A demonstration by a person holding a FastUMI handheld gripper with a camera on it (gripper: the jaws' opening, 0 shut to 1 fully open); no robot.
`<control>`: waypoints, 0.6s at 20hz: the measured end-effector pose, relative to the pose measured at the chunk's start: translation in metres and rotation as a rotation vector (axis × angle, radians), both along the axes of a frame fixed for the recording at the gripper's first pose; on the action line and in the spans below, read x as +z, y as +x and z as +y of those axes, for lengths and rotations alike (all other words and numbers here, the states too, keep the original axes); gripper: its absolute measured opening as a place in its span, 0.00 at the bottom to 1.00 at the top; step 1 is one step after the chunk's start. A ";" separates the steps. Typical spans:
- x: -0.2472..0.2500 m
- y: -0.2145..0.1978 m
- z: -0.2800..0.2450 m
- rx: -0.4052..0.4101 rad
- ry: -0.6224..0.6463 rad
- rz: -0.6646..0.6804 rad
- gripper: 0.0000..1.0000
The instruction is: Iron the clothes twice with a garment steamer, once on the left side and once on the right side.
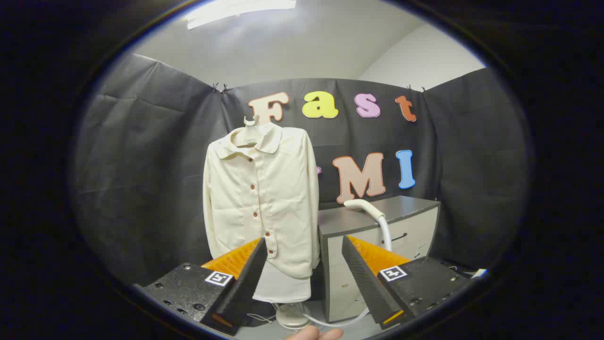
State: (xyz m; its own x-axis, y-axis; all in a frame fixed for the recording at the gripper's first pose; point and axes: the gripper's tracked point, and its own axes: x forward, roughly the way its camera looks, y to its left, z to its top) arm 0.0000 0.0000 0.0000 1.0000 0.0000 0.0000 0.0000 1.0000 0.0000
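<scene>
A cream shirt (262,198) is hanging on a hanger against the booth wall, beyond the left finger. Beside it, a cabinet (377,226) is carrying the steamer (373,212) on its top's near edge. The hand-held gripper (302,269) is hovering open, holding nothing.

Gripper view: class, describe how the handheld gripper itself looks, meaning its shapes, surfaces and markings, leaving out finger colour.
The gripper has two wedge-shaped fingers with finely ribbed inner faces, tapering forward and standing open. Each is mounted on a black block with screw heads, the left block and right block, and each block carries a small square black-and-white marker tag.
</scene>
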 end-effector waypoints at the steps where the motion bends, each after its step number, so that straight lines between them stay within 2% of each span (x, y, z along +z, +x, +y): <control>1: -0.001 0.001 -0.002 -0.004 -0.005 0.007 0.97; 12: 0.012 0.008 -0.021 -0.018 -0.020 -0.007 0.97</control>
